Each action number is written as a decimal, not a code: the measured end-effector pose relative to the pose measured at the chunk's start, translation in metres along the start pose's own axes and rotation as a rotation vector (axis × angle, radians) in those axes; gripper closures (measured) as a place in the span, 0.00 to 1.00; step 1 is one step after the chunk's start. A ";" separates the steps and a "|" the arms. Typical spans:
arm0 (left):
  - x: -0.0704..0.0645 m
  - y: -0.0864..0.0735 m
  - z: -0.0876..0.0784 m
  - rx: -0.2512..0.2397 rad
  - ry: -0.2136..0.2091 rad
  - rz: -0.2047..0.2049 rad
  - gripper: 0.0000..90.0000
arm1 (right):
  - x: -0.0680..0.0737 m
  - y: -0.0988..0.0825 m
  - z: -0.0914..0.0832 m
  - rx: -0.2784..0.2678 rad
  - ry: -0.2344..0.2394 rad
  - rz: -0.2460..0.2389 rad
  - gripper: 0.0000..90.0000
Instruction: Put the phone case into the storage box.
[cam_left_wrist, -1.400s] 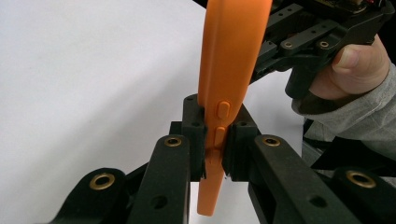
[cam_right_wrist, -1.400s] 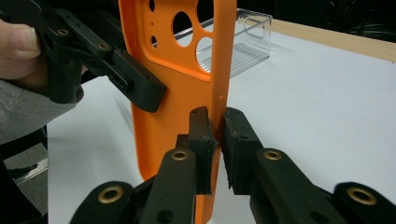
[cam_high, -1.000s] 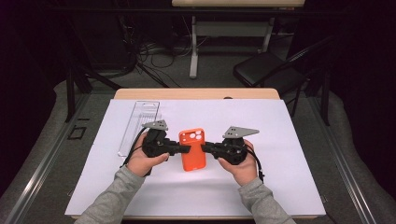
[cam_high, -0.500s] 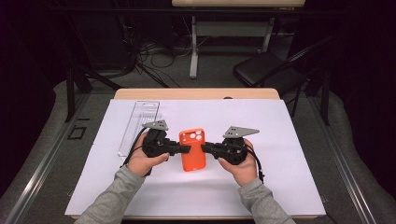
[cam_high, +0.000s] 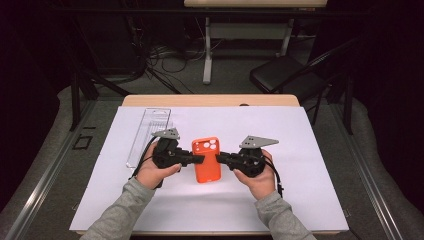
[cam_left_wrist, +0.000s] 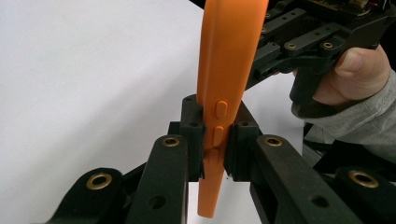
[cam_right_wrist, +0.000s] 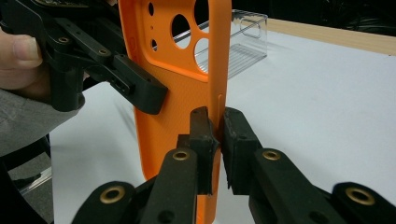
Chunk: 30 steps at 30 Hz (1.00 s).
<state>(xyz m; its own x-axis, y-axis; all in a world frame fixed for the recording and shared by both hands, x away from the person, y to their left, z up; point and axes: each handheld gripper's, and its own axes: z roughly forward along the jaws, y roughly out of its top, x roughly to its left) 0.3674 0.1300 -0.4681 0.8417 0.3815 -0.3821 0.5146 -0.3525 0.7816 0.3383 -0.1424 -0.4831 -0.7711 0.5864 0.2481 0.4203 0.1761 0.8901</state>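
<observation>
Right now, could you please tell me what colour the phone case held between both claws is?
The soft phone case is orange, clearest in the high view.

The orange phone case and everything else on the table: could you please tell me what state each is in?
Phone case: empty, lifted off the table, held by both side edges, camera holes at the far end.
Left gripper: shut on the case's button edge.
Right gripper: shut on the case's opposite edge.
Clear box: lying flat on the white sheet, left of the hands, untouched.
</observation>
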 end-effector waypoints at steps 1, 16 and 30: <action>0.000 0.000 0.000 0.000 0.000 -0.001 0.89 | 0.000 0.000 0.000 -0.003 -0.004 0.002 0.93; 0.000 0.000 0.001 -0.035 -0.010 0.008 0.79 | 0.002 0.000 0.000 -0.010 -0.022 0.004 0.94; 0.001 0.001 0.000 -0.082 0.019 0.009 0.62 | -0.001 -0.001 -0.002 -0.018 -0.055 0.021 0.94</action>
<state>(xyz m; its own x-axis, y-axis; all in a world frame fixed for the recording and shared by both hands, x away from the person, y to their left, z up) 0.3689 0.1304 -0.4680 0.8427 0.3951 -0.3658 0.4910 -0.2852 0.8232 0.3375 -0.1444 -0.4836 -0.7342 0.6328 0.2460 0.4275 0.1495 0.8916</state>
